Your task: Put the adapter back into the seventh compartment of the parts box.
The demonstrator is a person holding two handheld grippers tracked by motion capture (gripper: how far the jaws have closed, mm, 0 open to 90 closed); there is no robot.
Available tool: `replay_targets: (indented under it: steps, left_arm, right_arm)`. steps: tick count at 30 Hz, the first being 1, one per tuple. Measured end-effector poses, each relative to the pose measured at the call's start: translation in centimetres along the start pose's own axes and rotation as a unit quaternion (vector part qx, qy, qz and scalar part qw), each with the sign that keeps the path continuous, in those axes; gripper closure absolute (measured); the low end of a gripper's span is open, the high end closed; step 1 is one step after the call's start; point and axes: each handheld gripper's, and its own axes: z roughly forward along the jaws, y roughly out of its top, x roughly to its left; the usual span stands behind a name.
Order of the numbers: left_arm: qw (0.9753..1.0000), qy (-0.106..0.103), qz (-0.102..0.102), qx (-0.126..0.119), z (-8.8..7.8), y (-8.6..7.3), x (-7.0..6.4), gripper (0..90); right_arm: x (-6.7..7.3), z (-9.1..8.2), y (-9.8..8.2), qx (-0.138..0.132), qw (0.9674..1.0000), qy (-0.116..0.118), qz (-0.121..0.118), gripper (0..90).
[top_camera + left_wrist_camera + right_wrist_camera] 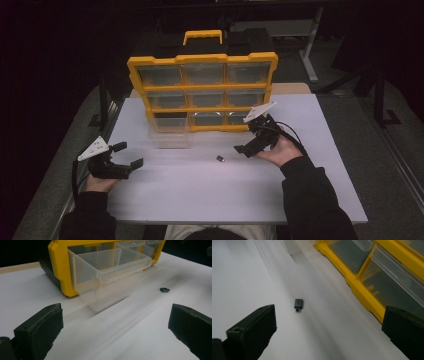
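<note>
High view, L to R. My left gripper (128, 155) sits near the table's (200, 195) left edge, held in my left hand (100, 182), grey three-cornered plate on top. Its jaws stand wide apart w/ nothing between them; they point toward the table's middle. In the left gripper view the same two black jaws rise at the bottom corners, white tabletop bare between them.

Ahead of that gripper: a clear drawer (171, 136), pulled part-way out of the bottom-left slot of a yellow organizer (202, 59). The left gripper view shows the drawer (110, 277) open-topped, front edge resting on the table; I see nothing in it. The organizer stands upright at the table's far side, three rows of three clear drawers, yellow handle (202, 35) on top. The other drawers look pushed in; contents can't be told.

Centre-right: a small black part (220, 158) lies on the tabletop, apart from everything, nearer my right gripper than my left. In the right gripper view it (298, 304) is a short dark block w/ a smaller end, lying flat, between and beyond the two jaws, not touched. In the left gripper view it (164, 289) is a dark speck far right of the drawer.

Right: my right gripper (248, 139), in my right hand (280, 150), is just in front of the organizer's bottom-right corner, cable looping behind. Jaws wide apart, empty, aimed left toward the part.
</note>
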Motion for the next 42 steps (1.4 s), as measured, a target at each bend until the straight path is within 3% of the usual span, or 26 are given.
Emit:
replay_targets:
  steps: [9,22,42]
  left_arm:
    - [1.0,0.002,-0.002,-0.004,-0.1,0.0,0.0,0.0]
    - [1.0,0.0,-0.001,-0.004,0.0,0.0,0.0,0.0]
    - [1.0,-0.006,0.002,-0.003,0.1,0.0,0.0,0.0]
  right_arm:
    - [0.6,1.8,1.7,0.018,0.9995,0.015,-0.022,0.0]
    - [0.8,4.5,2.7,0.043,0.9976,0.039,-0.037,0.0]
    - [1.2,8.2,2.7,0.077,0.9932,0.07,-0.051,0.0]
